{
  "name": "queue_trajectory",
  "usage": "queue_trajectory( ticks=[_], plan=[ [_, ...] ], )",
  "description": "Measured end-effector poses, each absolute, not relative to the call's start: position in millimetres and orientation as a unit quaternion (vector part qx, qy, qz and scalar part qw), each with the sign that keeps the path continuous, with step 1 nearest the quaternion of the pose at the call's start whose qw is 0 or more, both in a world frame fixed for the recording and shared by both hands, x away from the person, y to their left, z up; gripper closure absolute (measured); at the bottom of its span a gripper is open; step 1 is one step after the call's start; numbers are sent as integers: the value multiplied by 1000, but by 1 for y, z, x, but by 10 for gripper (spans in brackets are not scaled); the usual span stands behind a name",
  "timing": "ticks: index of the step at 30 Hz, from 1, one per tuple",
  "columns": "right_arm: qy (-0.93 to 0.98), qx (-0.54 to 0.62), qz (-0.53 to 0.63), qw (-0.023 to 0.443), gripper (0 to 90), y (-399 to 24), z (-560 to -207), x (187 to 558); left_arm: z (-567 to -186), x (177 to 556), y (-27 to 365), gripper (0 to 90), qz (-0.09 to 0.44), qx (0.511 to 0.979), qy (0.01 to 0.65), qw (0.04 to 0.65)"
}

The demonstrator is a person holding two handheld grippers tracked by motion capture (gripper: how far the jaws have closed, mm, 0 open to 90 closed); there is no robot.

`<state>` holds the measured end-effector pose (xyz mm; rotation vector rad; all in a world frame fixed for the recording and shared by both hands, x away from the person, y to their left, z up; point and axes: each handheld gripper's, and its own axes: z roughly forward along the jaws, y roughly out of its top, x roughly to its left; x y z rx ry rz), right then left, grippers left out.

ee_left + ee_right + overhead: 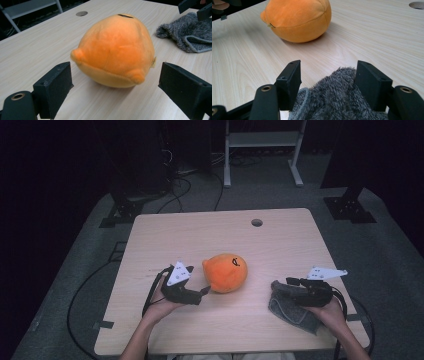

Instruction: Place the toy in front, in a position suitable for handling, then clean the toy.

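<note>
Orange plush toy [115, 50] lies mid-surface [280, 245], directly ahead of the left claw [115, 82], just beyond its tips and apart from both pads. Toy's widest part spans nearly the full gap, so approach looks tight. Left claw: spread, holding nothing. Right claw [328, 80], well right of the toy, straddles a grey fuzzy cloth [337, 100]; spread wide, pads at the pile, pinch unclear. Left hand [160, 307] is nearer.
</note>
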<state>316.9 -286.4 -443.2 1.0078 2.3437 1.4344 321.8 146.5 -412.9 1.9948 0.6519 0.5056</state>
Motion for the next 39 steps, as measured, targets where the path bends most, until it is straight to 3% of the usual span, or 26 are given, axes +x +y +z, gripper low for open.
queue_trajectory(
  ticks=[19, 39],
  plan=[
    [802, 337, 482, 106, 358, -282, -444, 316, -437, 283, 199, 93, 218, 801, 311, 463],
    [791, 327, 502, 125, 323, -281, -443, 302, -456, 272, 215, 87, 228, 777, 350, 471]
  ],
)
